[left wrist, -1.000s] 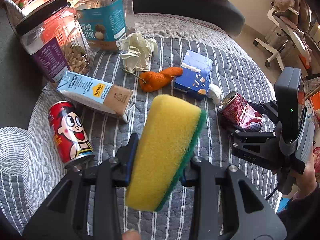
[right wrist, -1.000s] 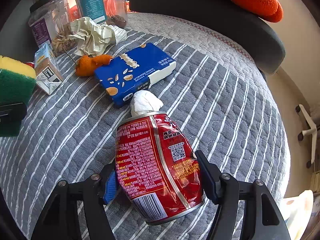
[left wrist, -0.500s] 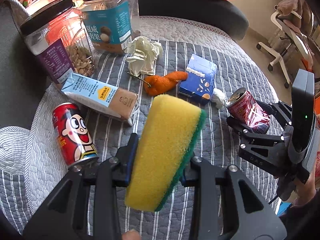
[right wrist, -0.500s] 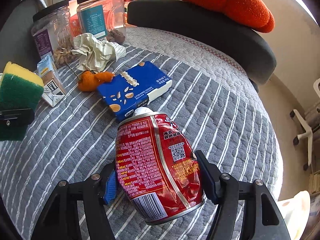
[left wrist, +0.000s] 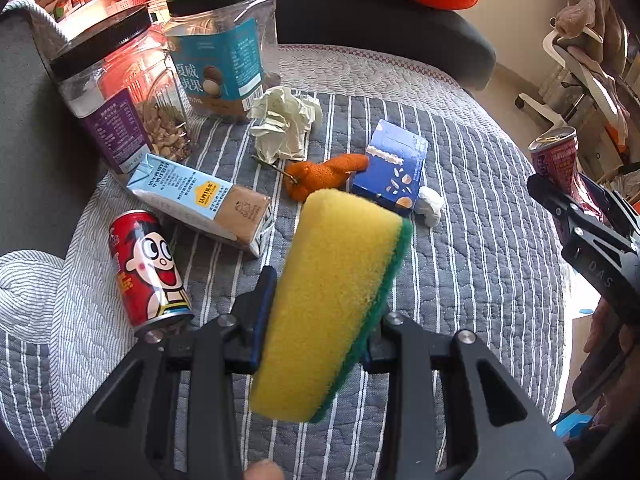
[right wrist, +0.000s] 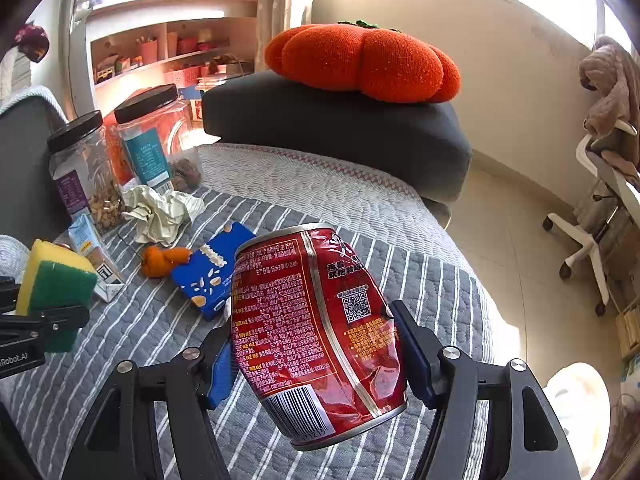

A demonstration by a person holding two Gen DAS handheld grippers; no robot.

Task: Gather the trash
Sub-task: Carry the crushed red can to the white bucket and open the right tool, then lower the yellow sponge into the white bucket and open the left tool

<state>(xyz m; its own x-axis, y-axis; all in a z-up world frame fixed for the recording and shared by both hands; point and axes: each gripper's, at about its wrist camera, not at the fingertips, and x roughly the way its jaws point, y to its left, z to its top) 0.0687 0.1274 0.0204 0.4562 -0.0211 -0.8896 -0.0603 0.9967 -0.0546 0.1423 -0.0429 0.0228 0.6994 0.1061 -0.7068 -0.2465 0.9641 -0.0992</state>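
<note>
Right gripper (right wrist: 312,344) has lifted the dented red can (right wrist: 316,332) off the striped quilt (right wrist: 420,280); left gripper unmoved.

Left wrist view: left gripper (left wrist: 320,320) pinches the yellow-green sponge (left wrist: 332,300) above the quilt's near edge. Still lying on the quilt: cartoon can (left wrist: 148,268) at the left edge, milk carton (left wrist: 204,204), crumpled paper (left wrist: 284,124), orange peel (left wrist: 324,174), blue box (left wrist: 394,168), white wad (left wrist: 430,206). Two jars (left wrist: 120,92) stand at the far left corner. Right wrist view: jaws clamp the can's sides, tilted, clear of the quilt, over its right part.
</note>
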